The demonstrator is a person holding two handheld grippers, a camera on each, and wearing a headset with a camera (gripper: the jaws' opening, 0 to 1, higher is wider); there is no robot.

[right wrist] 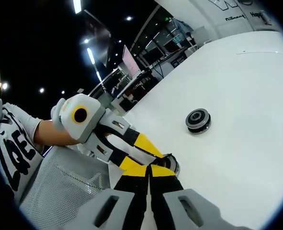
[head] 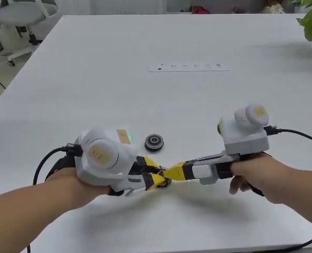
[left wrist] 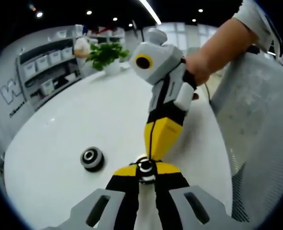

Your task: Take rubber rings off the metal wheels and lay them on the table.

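Gripping small wheel: left gripper
Right gripper: pinched together, tips touching that wheel
Second wheel: loose on table

Large "W" on wall; other lettering illegible.

Left claw clamped on wheel; right claw closed, tip-to-tip.
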